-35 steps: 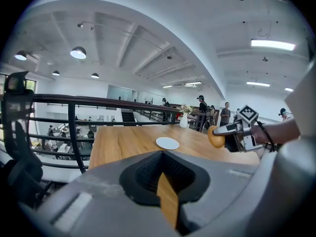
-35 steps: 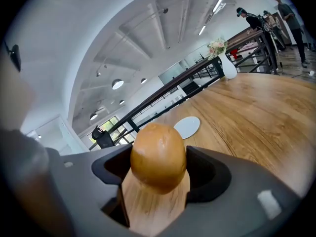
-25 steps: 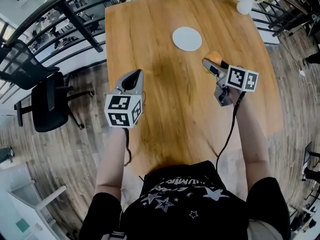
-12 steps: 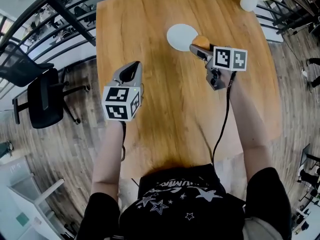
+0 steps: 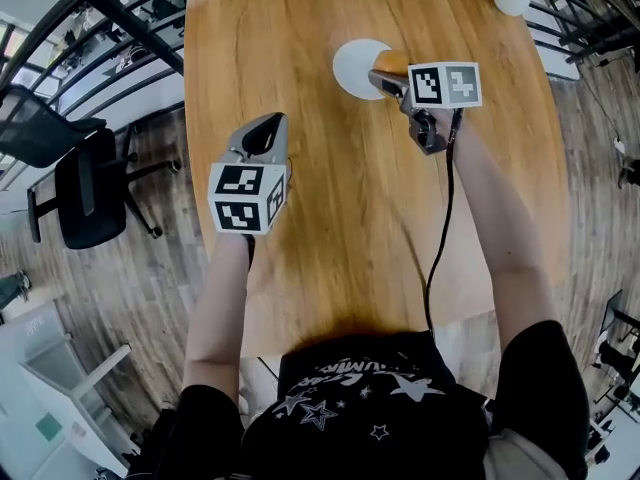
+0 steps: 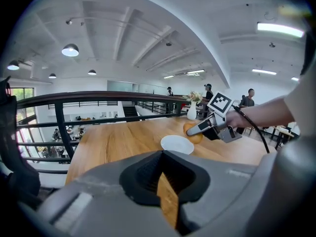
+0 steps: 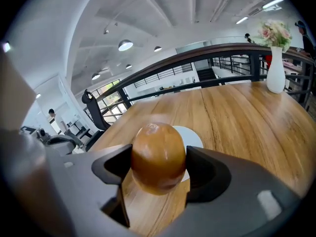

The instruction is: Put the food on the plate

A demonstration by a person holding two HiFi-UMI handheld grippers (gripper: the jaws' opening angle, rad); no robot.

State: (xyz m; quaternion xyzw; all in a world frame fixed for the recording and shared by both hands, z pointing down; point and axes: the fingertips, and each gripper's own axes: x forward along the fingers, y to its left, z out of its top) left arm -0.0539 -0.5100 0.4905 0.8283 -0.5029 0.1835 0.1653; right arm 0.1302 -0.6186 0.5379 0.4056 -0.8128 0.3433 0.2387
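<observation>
Carry step. My right claw [image 5: 388,76] pinches food [image 7: 158,156], round and brown, at right edge of plate [image 5: 350,66], not yet set down. Left claw [image 5: 262,136] pressed together, empty, over bench [image 5: 320,228]. Next: centre over plate, lower, spread claw gently.

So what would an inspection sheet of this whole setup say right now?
Surface: wooden table, no spills seen.
Job's things: white plate empty; brown bun held at its rim, not yet set down.
Clutter: white vase with flowers at the far corner.
Grippers: right gripper shut on the bun; left gripper shut, nothing in it.
Cables: black cable hangs from the right gripper.
Surroundings: black railing, office chair, wooden floor.
</observation>
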